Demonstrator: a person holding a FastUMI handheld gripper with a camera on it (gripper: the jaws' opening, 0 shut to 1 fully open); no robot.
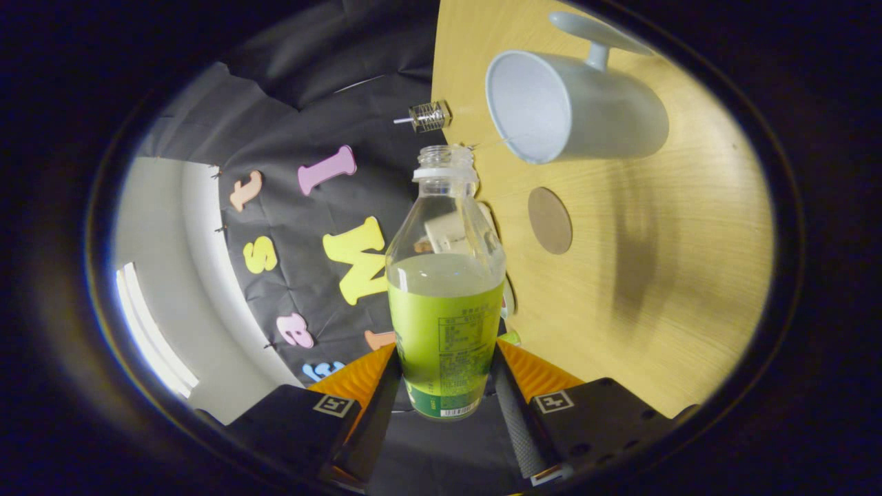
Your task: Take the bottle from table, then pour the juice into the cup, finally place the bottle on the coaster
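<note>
The gripper (444, 375) is pinching the bottle (444, 303) at its labelled lower body, both fingers pressing its sides. The bottle is uncapped, roughly half full, its mouth nearing the cup (579, 107) above the tabletop (654, 275); the coaster (550, 220) is lying beyond. Judged thin, smooth plastic: squeezable, slippery, liquid shifting weight. Holding low on the label seems sound.

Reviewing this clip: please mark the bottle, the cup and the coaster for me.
bottle (444, 324): gripper view, on its green label, between the gripper (444, 386) fingers.
cup (606, 110): gripper view, on its white outer wall.
coaster (550, 220): gripper view, centre of the brown disc.
</note>
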